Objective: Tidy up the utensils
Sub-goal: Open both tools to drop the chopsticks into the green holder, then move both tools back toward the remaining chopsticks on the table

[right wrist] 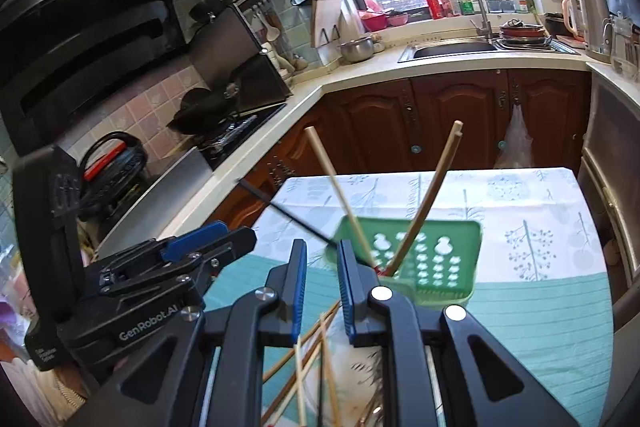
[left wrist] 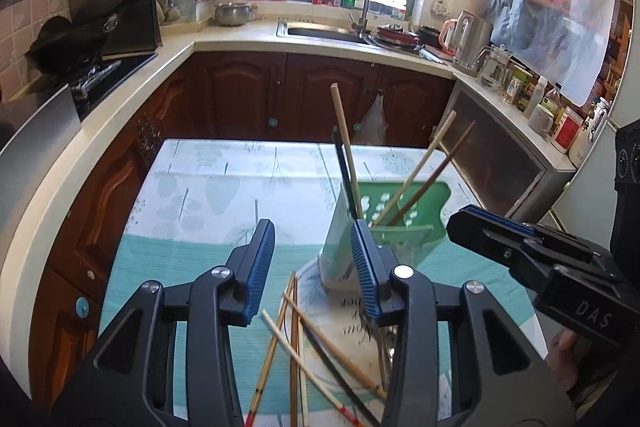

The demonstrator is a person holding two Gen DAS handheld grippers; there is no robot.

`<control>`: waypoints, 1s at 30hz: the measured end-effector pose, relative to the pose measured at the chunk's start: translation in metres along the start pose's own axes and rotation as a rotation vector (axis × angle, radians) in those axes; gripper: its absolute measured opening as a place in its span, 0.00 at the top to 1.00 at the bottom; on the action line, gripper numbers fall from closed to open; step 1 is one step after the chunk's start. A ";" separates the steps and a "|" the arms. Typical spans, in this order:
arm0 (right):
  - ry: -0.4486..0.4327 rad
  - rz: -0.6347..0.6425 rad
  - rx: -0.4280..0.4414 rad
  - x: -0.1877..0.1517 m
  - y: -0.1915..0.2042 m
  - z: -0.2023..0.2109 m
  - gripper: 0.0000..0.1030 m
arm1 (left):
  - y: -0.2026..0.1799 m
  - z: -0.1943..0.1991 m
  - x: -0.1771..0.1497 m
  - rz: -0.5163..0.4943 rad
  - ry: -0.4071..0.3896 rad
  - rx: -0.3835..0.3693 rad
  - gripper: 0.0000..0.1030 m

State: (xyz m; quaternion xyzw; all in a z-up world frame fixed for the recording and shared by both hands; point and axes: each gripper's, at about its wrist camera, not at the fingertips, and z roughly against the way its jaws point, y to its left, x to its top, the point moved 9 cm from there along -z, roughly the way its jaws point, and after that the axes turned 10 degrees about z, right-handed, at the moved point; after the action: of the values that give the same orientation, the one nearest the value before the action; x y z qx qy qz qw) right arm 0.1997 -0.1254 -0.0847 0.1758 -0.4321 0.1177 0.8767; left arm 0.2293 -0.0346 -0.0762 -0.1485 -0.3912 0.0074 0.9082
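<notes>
Chopsticks [left wrist: 304,343] lie loose and crossed on the desk [left wrist: 192,255], some pale, some brown, one dark, spread over a white round patch of the leaf-printed cloth close under both cameras. Behind them stands a green holder [left wrist: 408,223] with flower-shaped holes in its wall, its near side pale. Several more sticks already stand in it: a pale chopstick [left wrist: 345,143] nearly upright, a black chopstick [left wrist: 346,175] right beside it, and a pair [left wrist: 428,167] leaning off to the right. In the right wrist view the same holder [right wrist: 436,259] sits just past the fingertips, with the black stick slanting out to the left and the others fanning upward.

The left gripper [left wrist: 314,259] has its blue-padded fingers spread wide with nothing between them; the right-hand finger's tip overlaps the holder's near corner in the view, though contact cannot be judged. The right gripper [right wrist: 322,279] is also parted, more narrowly, and holds nothing; its fingers hover above the loose heap, with the holder just beyond. Each gripper shows in the other's camera, side by side and near one another above the desk.

Around the desk run dark wooden cabinets [left wrist: 320,91], a sink [left wrist: 324,31] with a curved tap under the window, and a stove [right wrist: 224,135] with a black pan at the left.
</notes>
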 end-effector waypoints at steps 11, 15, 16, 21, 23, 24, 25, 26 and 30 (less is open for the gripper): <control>0.086 -0.036 0.042 -0.057 0.031 0.016 0.85 | 0.036 0.037 -0.061 0.039 0.039 0.104 0.65; 0.115 -0.078 0.048 -0.081 0.032 0.020 0.85 | 0.050 0.046 -0.081 0.051 0.045 0.130 0.64; 0.120 -0.091 0.050 -0.087 0.032 0.022 0.85 | 0.052 0.046 -0.086 0.056 0.054 0.130 0.64; 0.123 -0.125 0.042 -0.108 0.028 0.030 0.85 | 0.064 0.037 -0.119 0.113 0.140 0.114 0.65; 0.129 -0.133 0.031 -0.116 0.023 0.032 0.85 | 0.065 0.034 -0.130 0.127 0.166 0.113 0.65; 0.135 -0.140 0.030 -0.120 0.021 0.032 0.85 | 0.067 0.032 -0.138 0.131 0.181 0.112 0.65; 0.142 -0.148 0.029 -0.125 0.019 0.032 0.85 | 0.066 0.028 -0.141 0.133 0.191 0.113 0.65; 0.148 -0.153 0.027 -0.128 0.018 0.031 0.85 | 0.067 0.025 -0.148 0.138 0.209 0.115 0.65; 0.188 -0.167 0.007 -0.141 0.012 0.024 0.85 | 0.063 0.011 -0.163 0.158 0.269 0.092 0.65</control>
State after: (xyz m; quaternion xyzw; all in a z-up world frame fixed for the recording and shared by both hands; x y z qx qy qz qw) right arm 0.0932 -0.1318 -0.1813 0.2025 -0.3314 0.0616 0.9194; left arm 0.1154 0.0074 -0.2020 -0.1364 -0.2524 0.0767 0.9549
